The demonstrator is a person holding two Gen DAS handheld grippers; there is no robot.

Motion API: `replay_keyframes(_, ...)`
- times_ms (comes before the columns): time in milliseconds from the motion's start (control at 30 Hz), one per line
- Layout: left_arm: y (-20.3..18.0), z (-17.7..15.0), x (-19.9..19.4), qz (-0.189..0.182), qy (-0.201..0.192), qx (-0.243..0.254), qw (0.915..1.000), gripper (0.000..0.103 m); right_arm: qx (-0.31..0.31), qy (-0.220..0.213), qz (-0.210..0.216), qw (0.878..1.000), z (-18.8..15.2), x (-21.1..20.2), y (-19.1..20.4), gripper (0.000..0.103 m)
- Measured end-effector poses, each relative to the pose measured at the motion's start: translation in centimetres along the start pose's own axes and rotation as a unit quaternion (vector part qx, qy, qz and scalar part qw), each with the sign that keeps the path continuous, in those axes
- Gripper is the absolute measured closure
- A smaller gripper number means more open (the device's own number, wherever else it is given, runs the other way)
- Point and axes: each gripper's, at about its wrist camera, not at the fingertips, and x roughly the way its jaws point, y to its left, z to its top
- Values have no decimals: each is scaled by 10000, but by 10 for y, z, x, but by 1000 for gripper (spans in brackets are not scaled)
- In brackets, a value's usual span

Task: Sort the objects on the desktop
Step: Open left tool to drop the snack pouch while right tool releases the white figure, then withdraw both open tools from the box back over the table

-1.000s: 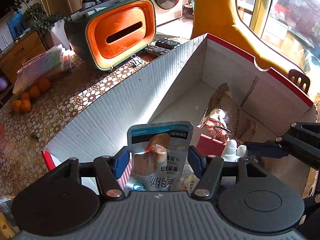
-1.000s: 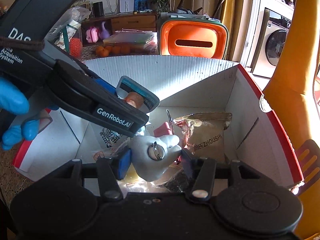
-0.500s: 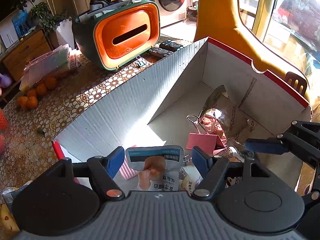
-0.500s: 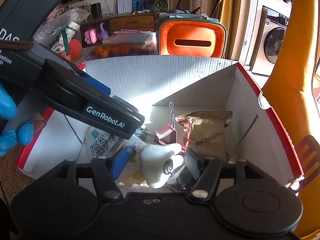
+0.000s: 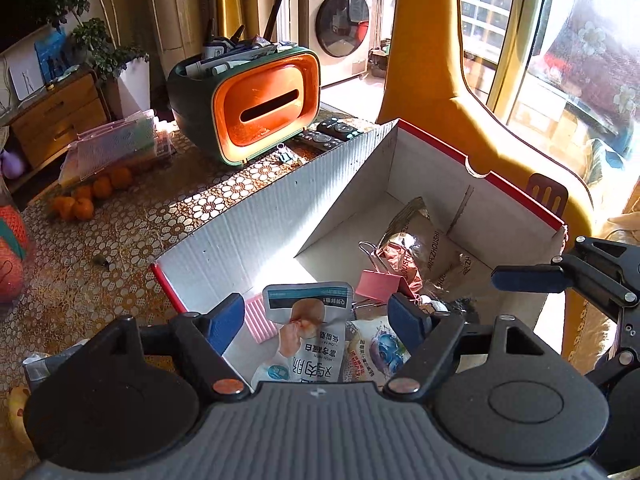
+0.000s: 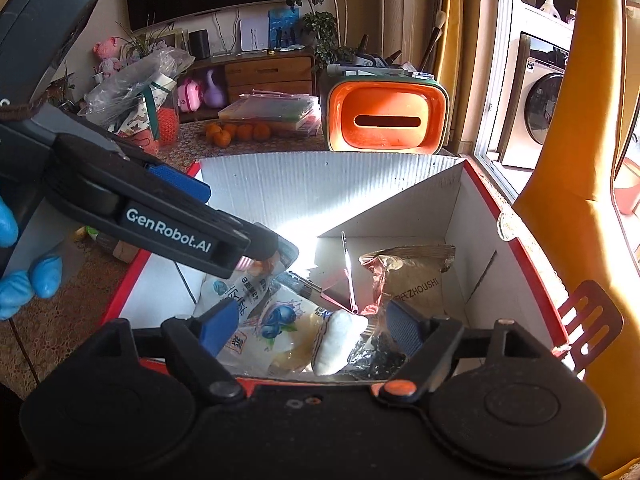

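Both grippers hang over the cardboard box (image 5: 280, 216) on the table (image 5: 120, 240), jaws spread and holding nothing. Between the left gripper (image 5: 318, 316) jaws lies a white snack pouch (image 5: 308, 340) — a pink binder clip (image 5: 380, 285) sits just ahead to the right. Between the right gripper (image 6: 308, 328) jaws rests a white plush toy (image 6: 338, 342), flanked by a blueberry packet (image 6: 276, 328) — a brown ZHOUSHI bag (image 6: 416, 284) lies beyond.
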Motion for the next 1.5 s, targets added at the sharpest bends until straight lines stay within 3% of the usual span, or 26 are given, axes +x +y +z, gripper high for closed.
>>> replay_keyframes(300,16,-19,-44,-35,-306,-227,9993,25,125,-236,85,9996,4,-26,15,13)
replay_keyframes(767,65,-71,-97,33,-609,-777,9951,19,410,-490,54,9979,6,-52,52,8)
replay_keyframes(1500,156,-174,-152,512,-967,-1438,9835,17,167,-394,115,9990,16,-31,149,5)
